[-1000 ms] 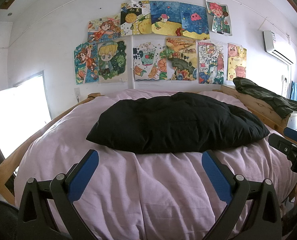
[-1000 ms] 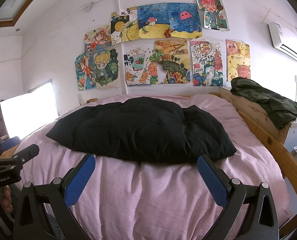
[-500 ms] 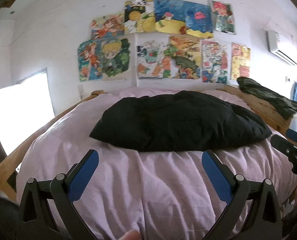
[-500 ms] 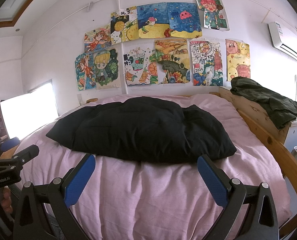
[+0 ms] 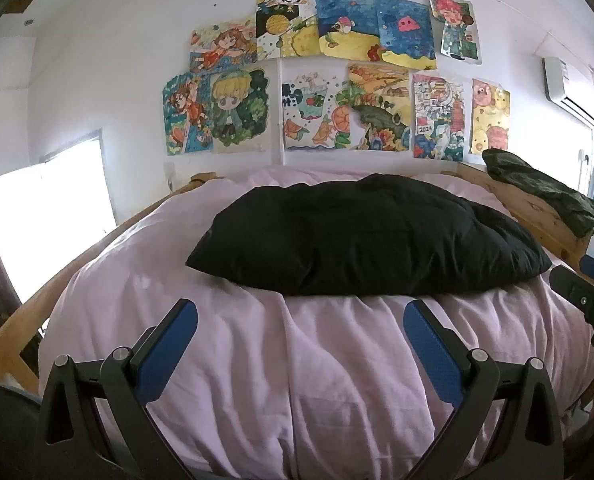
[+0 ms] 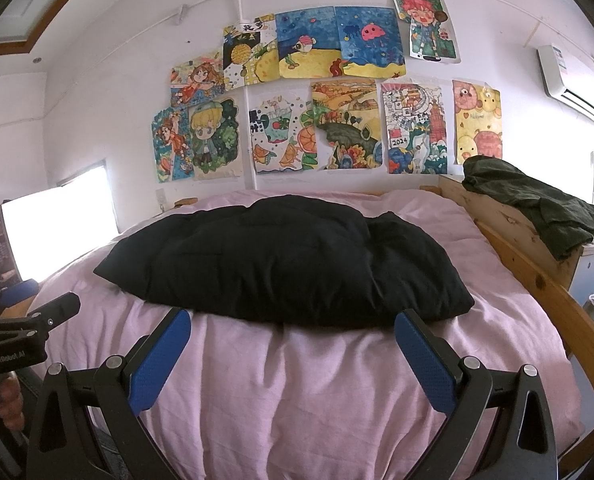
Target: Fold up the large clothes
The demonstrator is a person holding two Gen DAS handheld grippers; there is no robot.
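Note:
A large black padded garment (image 5: pixel 361 240) lies folded in a thick bundle across the middle of a bed with a pink sheet (image 5: pixel 297 360); it also shows in the right wrist view (image 6: pixel 289 264). My left gripper (image 5: pixel 301 320) is open and empty, hovering over the sheet just short of the garment's near edge. My right gripper (image 6: pixel 293 324) is open and empty, likewise just short of the near edge. The left gripper also shows at the left edge of the right wrist view (image 6: pixel 29 320).
A wooden bed rail (image 6: pixel 537 276) runs along the right side, with a dark green garment (image 6: pixel 537 204) draped over it. Children's drawings (image 6: pixel 317 92) cover the far wall. A bright window (image 5: pixel 45 224) is at the left. An air conditioner (image 6: pixel 569 80) hangs at the upper right.
The left wrist view tilted up and back down slightly; the garment has not moved. Both grippers stay open and close to where they were.

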